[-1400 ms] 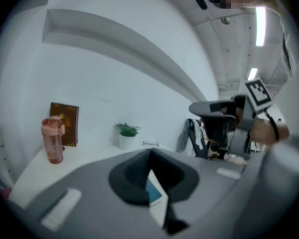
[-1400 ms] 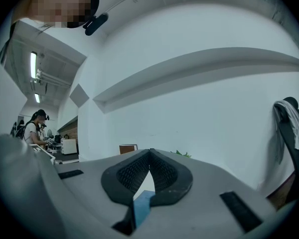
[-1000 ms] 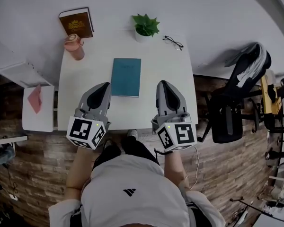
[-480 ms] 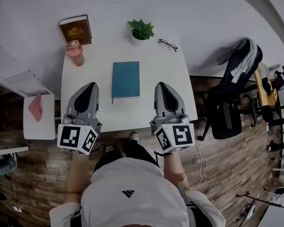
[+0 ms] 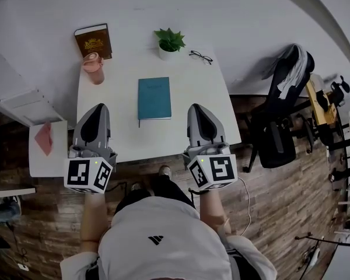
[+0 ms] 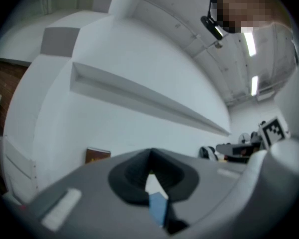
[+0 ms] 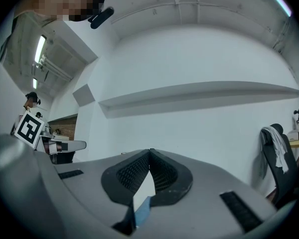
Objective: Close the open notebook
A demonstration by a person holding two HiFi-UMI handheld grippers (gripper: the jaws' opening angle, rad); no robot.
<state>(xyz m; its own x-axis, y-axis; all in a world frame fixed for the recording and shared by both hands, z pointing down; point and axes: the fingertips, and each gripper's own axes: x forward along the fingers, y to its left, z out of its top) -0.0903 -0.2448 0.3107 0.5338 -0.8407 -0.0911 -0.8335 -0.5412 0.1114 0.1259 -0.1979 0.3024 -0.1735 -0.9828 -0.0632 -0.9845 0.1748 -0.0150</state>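
Seeing the notebook [image 5: 154, 98] already shut: plain teal cover facing up, lying flat and square on the white table [image 5: 114, 92], about mid-table. It sits between my two grippers and slightly farther out, touching neither. The left gripper [image 5: 97, 107] has its jaws pressed together with nothing in them. The right gripper [image 5: 197, 107] is the same, tips meeting, empty. Both hover over the near edge. Far left: brown book [image 5: 93, 39], pink cup [image 5: 94, 67]. Far right: plant [image 5: 170, 41], glasses [image 5: 200, 57].
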